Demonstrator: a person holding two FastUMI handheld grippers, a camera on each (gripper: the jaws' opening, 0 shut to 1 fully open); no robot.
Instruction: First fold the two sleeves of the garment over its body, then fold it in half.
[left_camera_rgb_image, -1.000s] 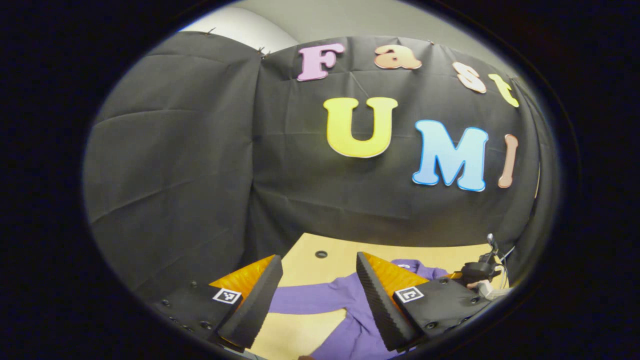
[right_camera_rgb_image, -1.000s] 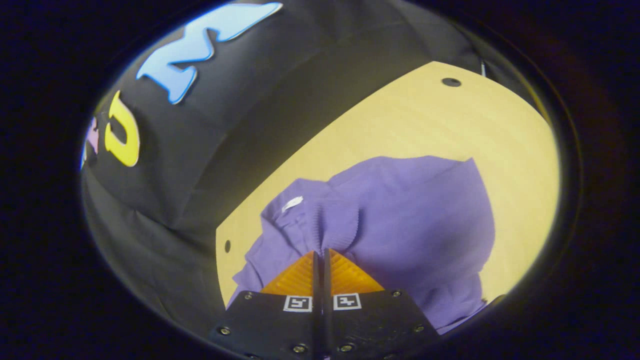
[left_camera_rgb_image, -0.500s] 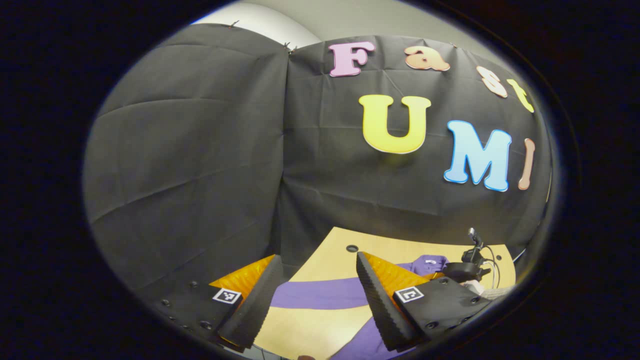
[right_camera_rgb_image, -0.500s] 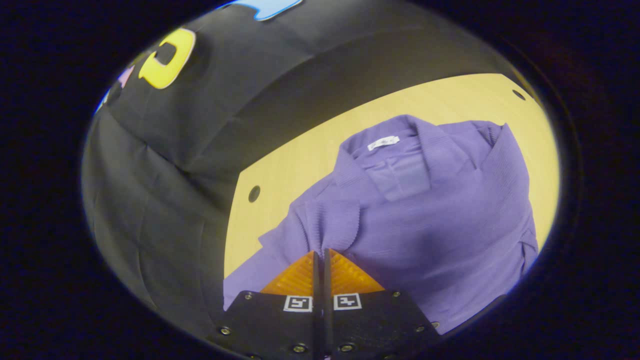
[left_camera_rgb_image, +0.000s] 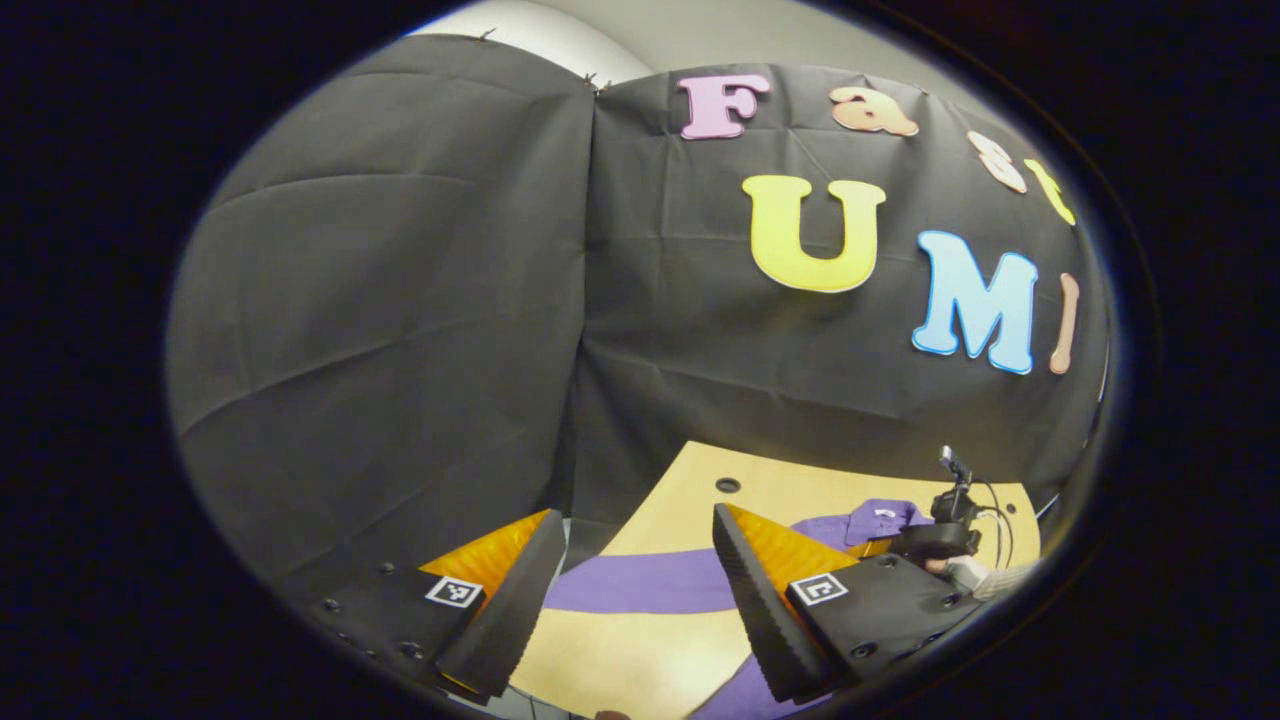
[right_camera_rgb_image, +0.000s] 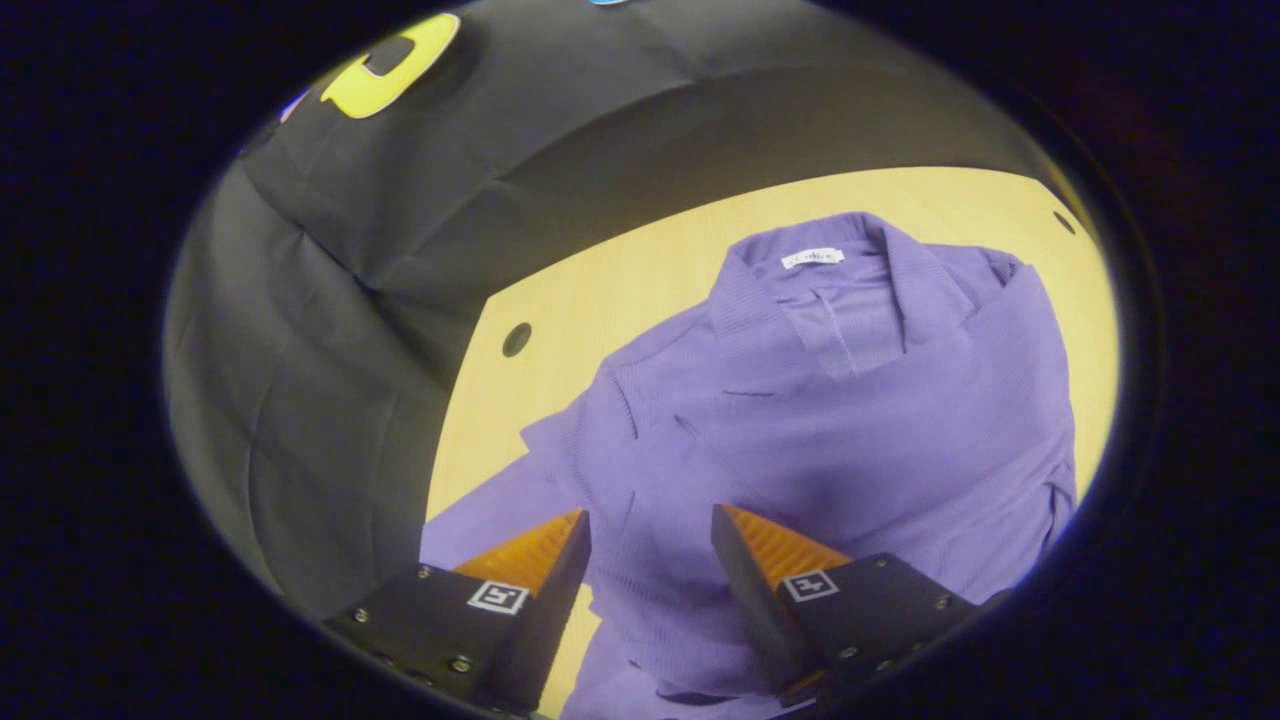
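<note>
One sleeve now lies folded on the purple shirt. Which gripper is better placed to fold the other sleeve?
Probably the left gripper. It is open, and the long purple sleeve lies flat on the wooden table just beyond its fingers. The right gripper, also open, is over the shirt's body.

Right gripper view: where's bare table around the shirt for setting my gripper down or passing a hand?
Bare table runs between the wall cloth and the purple shirt, past the round hole, and narrows beside the outstretched sleeve. The left gripper view shows another bare patch below that sleeve. The shirt's body is crowded, with the right gripper open over it.
</note>
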